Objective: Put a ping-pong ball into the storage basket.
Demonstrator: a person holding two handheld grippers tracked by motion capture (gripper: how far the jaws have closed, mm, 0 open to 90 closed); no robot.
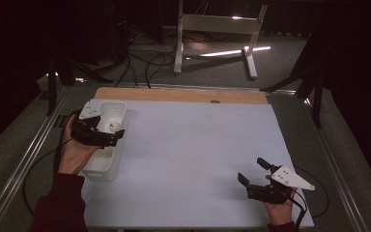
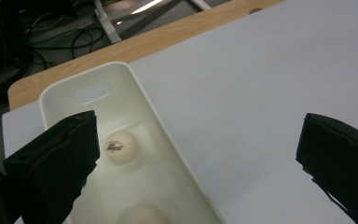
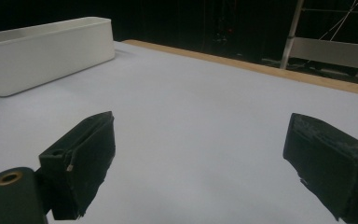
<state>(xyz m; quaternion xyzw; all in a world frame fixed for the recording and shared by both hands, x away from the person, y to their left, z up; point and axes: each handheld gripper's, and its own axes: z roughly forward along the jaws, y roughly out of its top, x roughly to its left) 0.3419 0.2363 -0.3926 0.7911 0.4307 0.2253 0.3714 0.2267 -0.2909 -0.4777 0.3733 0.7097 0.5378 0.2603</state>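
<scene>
A white oblong bin (image 1: 118,110) stands at the left side of the table. In the left gripper view the bin (image 2: 121,77) holds two white balls: one with a printed logo (image 2: 121,146), another at the bottom edge (image 2: 142,215). One ball (image 1: 113,126) also shows from above. My left gripper (image 1: 117,137) hovers over the bin, open (image 2: 199,140), with nothing between its jaws. My right gripper (image 1: 252,170) rests low over the table's near right part, open (image 3: 200,126) and empty, well away from the bin (image 3: 46,46).
A pale sheet (image 1: 198,145) covers the table, with a wooden strip (image 1: 174,94) along the far edge. Beyond the table are floor cables (image 1: 145,63) and a white stand (image 1: 212,29). Metal rails (image 1: 24,159) run along both sides.
</scene>
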